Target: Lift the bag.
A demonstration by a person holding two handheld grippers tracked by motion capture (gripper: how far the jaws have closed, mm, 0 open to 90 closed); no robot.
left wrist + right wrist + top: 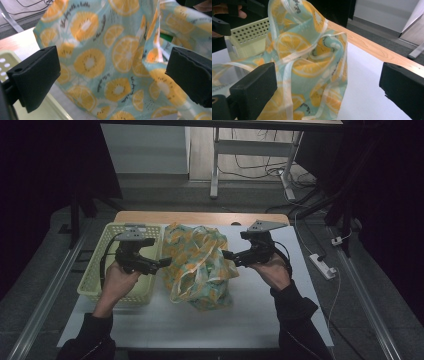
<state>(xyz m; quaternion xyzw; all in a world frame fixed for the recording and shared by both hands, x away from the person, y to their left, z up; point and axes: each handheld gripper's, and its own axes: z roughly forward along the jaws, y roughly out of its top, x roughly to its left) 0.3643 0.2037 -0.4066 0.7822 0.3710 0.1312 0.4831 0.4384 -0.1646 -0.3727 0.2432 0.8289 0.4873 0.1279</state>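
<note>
Black foam jaws on both tongs are spread wide, nothing pinched yet. The left tongs (162, 262) are pointed at the left side of the crumpled pale-green plastic bag printed with orange slices (200, 265), the right tongs (226, 254) at its right side, so the bag sits between them, touching or nearly so. From the gripper views the printed film is seen right between each pair of jaws. Probably a grab from both sides is being set up; it'd be done best if a fold or the white-edged handle loop (287, 60) is taken, not the puffy middle. The bag rests on the white tabletop (280, 320), just beside the pale-yellow perforated plastic basket (95, 280), farther left.
</note>
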